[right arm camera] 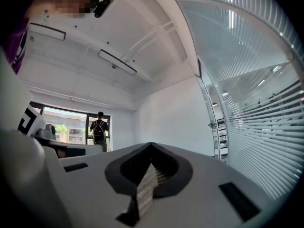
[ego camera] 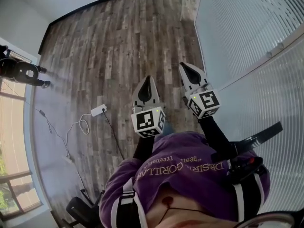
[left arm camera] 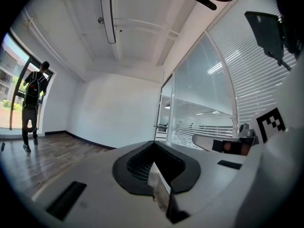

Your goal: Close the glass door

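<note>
**Walking up to the glass door, both tongs closed and holding nothing**

The left gripper [ego camera: 147,85] and the right gripper [ego camera: 191,73] point level over the wooden floor [ego camera: 104,42], each with its jaws pressed together and nothing between them. The glass door [left arm camera: 166,109] seems to stand well ahead on the right, in the striped glass wall [ego camera: 247,37]; its handle [right arm camera: 211,125] looks very small. To do this step well, the person should probably come beside the handle first, then choose a push or a grip.
</note>
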Tool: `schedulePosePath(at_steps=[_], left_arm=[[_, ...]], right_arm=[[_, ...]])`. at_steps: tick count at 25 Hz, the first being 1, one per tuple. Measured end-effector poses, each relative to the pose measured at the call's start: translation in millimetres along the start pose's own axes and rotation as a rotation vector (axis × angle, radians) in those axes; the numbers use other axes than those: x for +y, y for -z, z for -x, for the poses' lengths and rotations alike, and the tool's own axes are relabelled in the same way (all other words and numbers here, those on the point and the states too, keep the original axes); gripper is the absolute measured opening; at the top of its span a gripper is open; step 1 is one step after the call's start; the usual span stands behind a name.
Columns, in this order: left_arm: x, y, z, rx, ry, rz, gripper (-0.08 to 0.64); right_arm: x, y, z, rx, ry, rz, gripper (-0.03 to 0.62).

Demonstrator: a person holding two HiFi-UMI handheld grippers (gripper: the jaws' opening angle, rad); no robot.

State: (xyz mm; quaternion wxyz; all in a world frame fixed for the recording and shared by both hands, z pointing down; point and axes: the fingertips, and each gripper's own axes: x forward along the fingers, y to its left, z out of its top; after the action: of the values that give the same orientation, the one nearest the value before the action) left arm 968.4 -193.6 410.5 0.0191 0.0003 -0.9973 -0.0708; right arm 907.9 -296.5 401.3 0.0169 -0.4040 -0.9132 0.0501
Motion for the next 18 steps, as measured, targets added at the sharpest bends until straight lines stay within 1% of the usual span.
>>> schedulePosePath(at_steps=[5, 9, 14, 18], left_arm=[[46.0, -13.8, -61.3, -0.002, 0.041, -0.024, -0.017], [67.4, -24.4, -98.6, -0.004, 0.079, -0.056, -0.017], [93.7, -21.0, -129.5, 0.0, 0.09, -0.029, -0.017], [114.5, -20.3, -160.9, 0.006, 0.07, -0.003, -0.017]], right_arm=[[-15.0, -8.9, -76.9, -0.034, 0.023, 0.018, -0.009], [-24.3, -15.8, -121.3, -0.054, 0.046, 0.02, -0.009], [-28.1, -6.3, -161.6, -0.044, 0.06, 0.018, -0.009], [-38.1, -2.5, -195.0, -0.018, 0.053, 0.022, -0.009]])
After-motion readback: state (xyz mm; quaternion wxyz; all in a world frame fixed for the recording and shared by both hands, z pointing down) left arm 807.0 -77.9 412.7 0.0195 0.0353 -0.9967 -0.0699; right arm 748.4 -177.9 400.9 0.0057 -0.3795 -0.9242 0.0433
